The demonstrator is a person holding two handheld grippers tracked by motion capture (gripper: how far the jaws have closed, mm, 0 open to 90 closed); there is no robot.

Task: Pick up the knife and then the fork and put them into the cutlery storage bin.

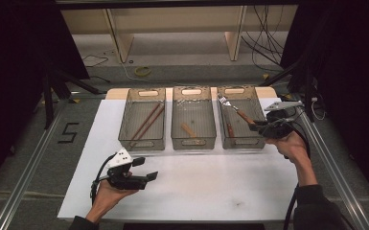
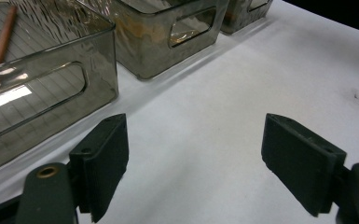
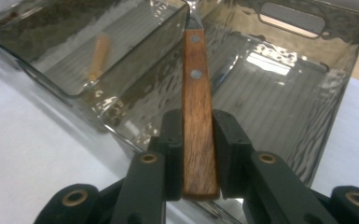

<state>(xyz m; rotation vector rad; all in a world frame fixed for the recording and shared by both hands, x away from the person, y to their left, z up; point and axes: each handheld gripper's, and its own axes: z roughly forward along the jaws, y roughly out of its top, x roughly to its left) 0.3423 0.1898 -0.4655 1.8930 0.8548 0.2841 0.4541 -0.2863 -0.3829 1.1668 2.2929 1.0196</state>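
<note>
A wooden-handled fork (image 3: pixel 198 121) is held by its handle in the closed right gripper (image 3: pixel 198 154), tines pointing away, above the right bin (image 1: pixel 261 140) of three smoky plastic bins on a white sheet (image 1: pixel 211 187). The fork is seen poised over that bin's near right corner, not yet set down. For a clean drop, the handle is best lined up with the bin's length and lowered close to the floor before the jaws are parted, so that the tines are kept clear of the rim. A second wooden-handled utensil (image 1: pixel 230 129) is already lying in the right bin. A pair of chopsticks (image 1: pixel 146 122) is lying in the left bin (image 1: pixel 124 136), and a short wooden piece (image 1: pixel 188 130) in the middle bin (image 1: pixel 176 139). The left gripper (image 2: pixel 193 158) is held wide open and empty over the sheet, near the left bin.
</note>
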